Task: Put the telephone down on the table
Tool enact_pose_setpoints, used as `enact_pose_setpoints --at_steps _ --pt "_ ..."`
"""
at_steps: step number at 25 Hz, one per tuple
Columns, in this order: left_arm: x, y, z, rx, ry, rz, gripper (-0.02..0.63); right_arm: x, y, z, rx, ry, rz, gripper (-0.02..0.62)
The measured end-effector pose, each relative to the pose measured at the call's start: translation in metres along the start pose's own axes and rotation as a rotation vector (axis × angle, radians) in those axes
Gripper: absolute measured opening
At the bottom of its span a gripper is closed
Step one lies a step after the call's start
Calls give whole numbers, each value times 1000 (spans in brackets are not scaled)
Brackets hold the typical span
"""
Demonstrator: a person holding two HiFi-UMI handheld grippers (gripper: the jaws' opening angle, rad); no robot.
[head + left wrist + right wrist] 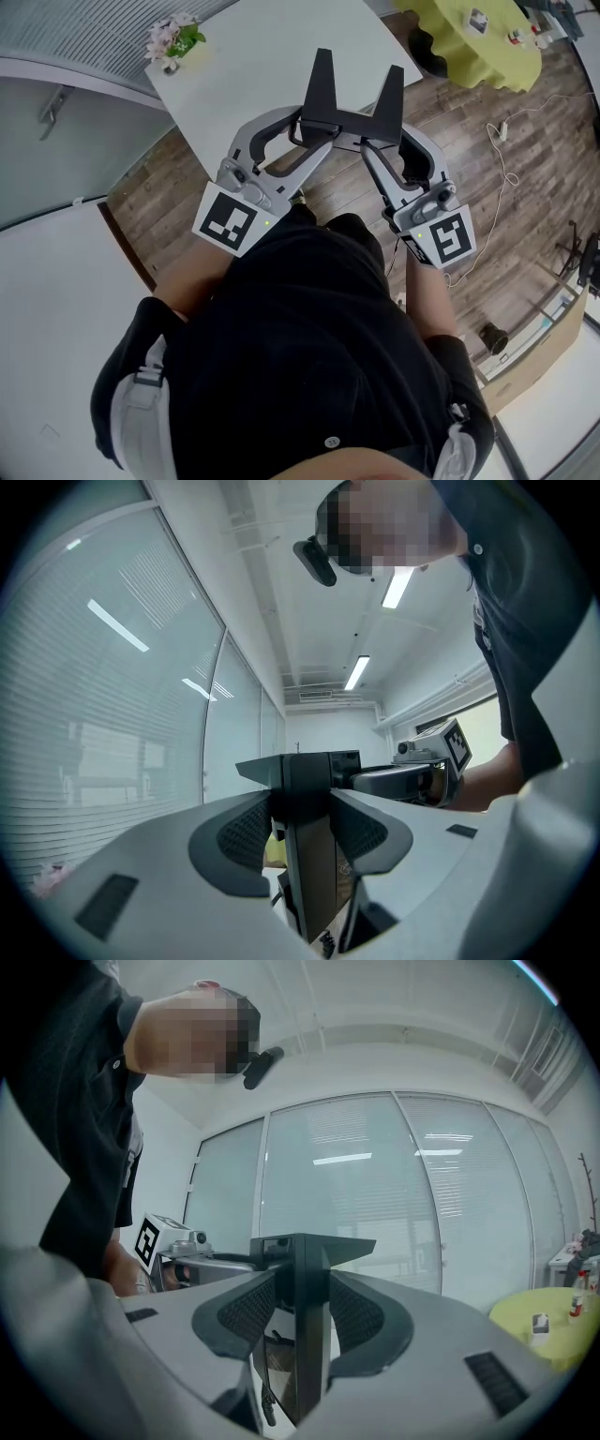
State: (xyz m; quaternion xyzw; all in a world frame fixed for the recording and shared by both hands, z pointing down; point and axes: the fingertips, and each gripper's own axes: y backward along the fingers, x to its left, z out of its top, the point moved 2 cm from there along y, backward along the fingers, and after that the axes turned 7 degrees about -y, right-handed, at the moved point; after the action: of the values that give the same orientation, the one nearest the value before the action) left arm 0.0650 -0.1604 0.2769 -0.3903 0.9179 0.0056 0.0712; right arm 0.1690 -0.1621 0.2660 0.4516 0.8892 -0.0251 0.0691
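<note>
wood-plank floor (525,187) spreads beneath a smooth white square table (253,75). black angular telephone (352,108), two tapered prongs up, hangs over the table's near edge, clamped between left gripper (314,139) and right gripper (378,148), ribbed pads (248,1312) pressing its sides.

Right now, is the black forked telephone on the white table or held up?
Held up: left hand-held gripper and right hand-held gripper clamp the black telephone aloft.

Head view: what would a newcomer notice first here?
The black telephone, clamped from both sides by the left gripper and the right gripper, shows against the near edge of the white table. Next come the pink flowers at that table's far corner and the yellow-green table at top right.
</note>
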Motion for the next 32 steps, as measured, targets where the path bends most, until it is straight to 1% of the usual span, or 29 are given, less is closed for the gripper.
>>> enact_pose_setpoints --at_steps 3,8,11,15,20,24,27,32 --pt "17 -3 -2 10 4 42 198 -10 -19 0 7 -3 35 195" --pt "39 -24 -3 25 1 105 198 -38 -41 3 14 -17 100 195" --pt "52 -39 0 23 -6 162 198 -59 -55 7 12 -23 157 195" --pt "64 -69 -2 41 -12 258 198 -96 -69 10 30 -21 256 195" --pt "76 -108 -9 77 11 372 198 -145 -85 9 64 -44 367 195" --pt "80 -132 -20 113 48 469 198 -175 -97 3 94 -60 458 195" --pt "84 -146 -32 139 60 536 198 -193 -106 -8 128 -85 519 195" --pt "86 -155 -56 172 118 621 198 -208 -119 -31 177 -122 596 195"
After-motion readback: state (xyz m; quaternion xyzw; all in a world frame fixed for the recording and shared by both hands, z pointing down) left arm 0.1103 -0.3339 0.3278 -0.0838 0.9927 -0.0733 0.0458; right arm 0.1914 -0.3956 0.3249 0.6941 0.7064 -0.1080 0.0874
